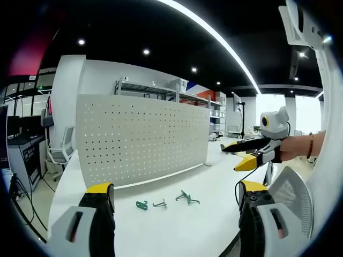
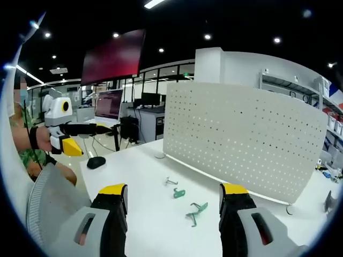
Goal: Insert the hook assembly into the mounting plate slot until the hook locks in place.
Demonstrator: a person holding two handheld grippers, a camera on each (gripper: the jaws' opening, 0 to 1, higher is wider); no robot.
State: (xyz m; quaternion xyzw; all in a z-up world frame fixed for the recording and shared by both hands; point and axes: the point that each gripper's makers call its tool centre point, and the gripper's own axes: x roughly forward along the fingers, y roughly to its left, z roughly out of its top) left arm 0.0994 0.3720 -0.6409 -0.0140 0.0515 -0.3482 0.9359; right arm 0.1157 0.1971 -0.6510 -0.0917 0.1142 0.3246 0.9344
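Note:
A white perforated mounting plate (image 1: 142,139) stands upright across the white table (image 1: 203,225). Several small hooks lie in front of it: a green one (image 1: 141,205), a grey one (image 1: 159,204) and a tangled green pair (image 1: 186,198). My left gripper (image 1: 176,190) is open above the near table edge, with nothing between its jaws. The right gripper (image 1: 236,156) hovers at the right, held by a hand. In the right gripper view the plate (image 2: 241,144) fills the right side, the hooks (image 2: 179,193) lie ahead of my open right gripper (image 2: 172,190), and the left gripper (image 2: 88,140) is at the left.
A grey mesh chair back (image 1: 292,198) sits close to the table edge, also seen as a chair back (image 2: 53,203) at the lower left. A black mouse (image 2: 96,161) lies on the table's far left. Shelving (image 1: 161,91) and desks with monitors (image 2: 110,104) stand behind.

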